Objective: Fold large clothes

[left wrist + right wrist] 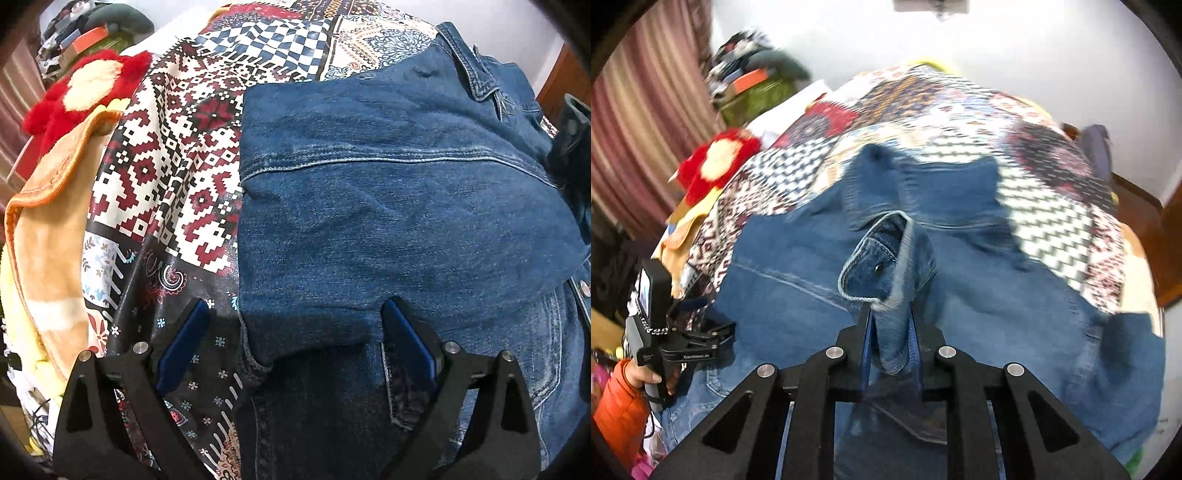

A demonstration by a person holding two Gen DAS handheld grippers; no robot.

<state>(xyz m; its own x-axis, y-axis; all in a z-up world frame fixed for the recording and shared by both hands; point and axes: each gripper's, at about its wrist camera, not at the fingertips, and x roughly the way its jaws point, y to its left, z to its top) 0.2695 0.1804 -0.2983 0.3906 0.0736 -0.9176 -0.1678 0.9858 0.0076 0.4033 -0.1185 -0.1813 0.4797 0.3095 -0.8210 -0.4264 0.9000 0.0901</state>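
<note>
A blue denim jacket (388, 206) lies spread on a patterned bedspread (170, 166), with one part folded over its middle. My left gripper (295, 314) is open and empty, low over the jacket's near left edge. In the right wrist view the jacket (1015, 295) fills the middle. My right gripper (890, 314) is shut on a denim sleeve cuff (882, 258) and holds it lifted above the jacket. The left gripper also shows there (713, 325), at the jacket's left edge in a hand with an orange sleeve.
A red and cream plush toy (81, 85) and an orange blanket (51, 206) lie at the bed's left side. A pile of clothes and boxes (753, 74) sits at the back left by a striped curtain (642, 110). A wooden edge (1137, 199) shows at right.
</note>
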